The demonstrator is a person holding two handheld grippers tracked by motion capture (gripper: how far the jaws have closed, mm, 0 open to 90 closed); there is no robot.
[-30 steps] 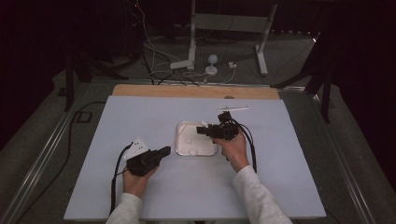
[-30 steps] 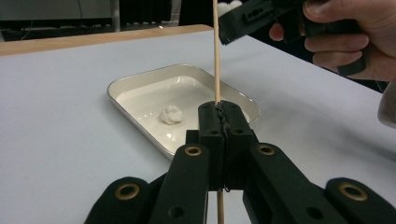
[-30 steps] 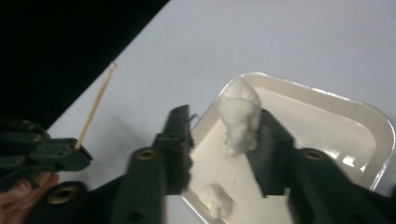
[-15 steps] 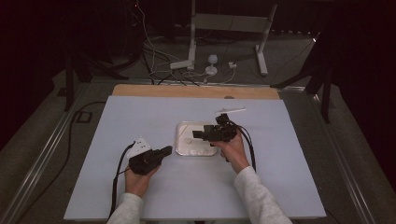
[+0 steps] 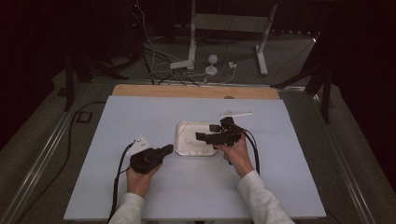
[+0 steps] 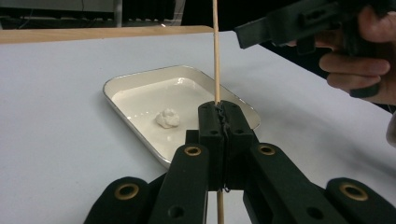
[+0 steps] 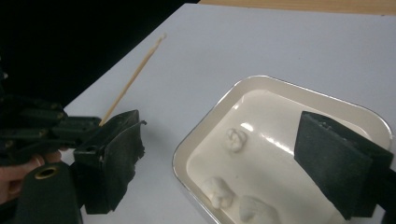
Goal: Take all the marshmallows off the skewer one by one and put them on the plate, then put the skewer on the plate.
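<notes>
A white tray [image 5: 183, 128] lies mid-table with several white dough-like lumps [image 7: 236, 138] in it. My left gripper [image 6: 219, 112] is shut on a thin wooden skewer [image 6: 216, 46], which stands up between its jaws just short of the tray's [image 6: 140, 79] near rim; one lump [image 6: 167, 118] lies beyond it. In the high view this gripper [image 5: 167, 150] sits left of the tray. My right gripper [image 5: 205, 132] hovers over the tray's right side. Its jaws have just been opening and now stand wide [image 7: 224, 135], with nothing held between the pads [image 7: 341, 168]. The skewer [image 7: 133, 79] slants off to the left.
A thin white stick [image 5: 236, 113] lies on the table behind the tray. A wooden strip [image 5: 196, 91] borders the far edge of the pale table sheet [image 5: 140, 112]. Cables and a metal stand [image 5: 191, 42] are on the floor beyond.
The right gripper's jaws have spread apart above the tray. The left hand and its skewer have stayed where they were.
</notes>
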